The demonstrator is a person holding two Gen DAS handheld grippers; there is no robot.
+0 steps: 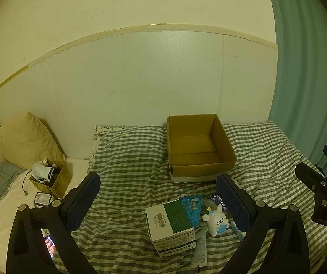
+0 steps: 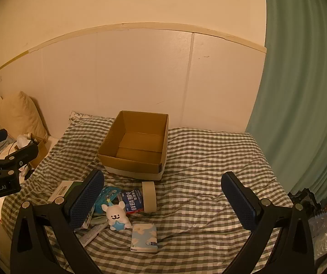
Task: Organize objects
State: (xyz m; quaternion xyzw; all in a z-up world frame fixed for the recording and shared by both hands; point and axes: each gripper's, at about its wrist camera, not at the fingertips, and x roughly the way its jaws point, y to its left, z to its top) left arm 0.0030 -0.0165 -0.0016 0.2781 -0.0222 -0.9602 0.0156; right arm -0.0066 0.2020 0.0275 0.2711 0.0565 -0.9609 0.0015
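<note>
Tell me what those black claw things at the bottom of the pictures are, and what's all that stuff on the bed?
Those claws are grabbing tools. A person holds one in each hand, and each has a small camera looking along its two fingers. One picture comes from the left tool, the other from the right tool. Both are wide open and hold nothing. On the checked blanket sits an empty cardboard box. Nearer lie a toy bear, a bottle with a blue label on its side, a pale blue packet and a white and green carton. They probably go into the box.
</note>
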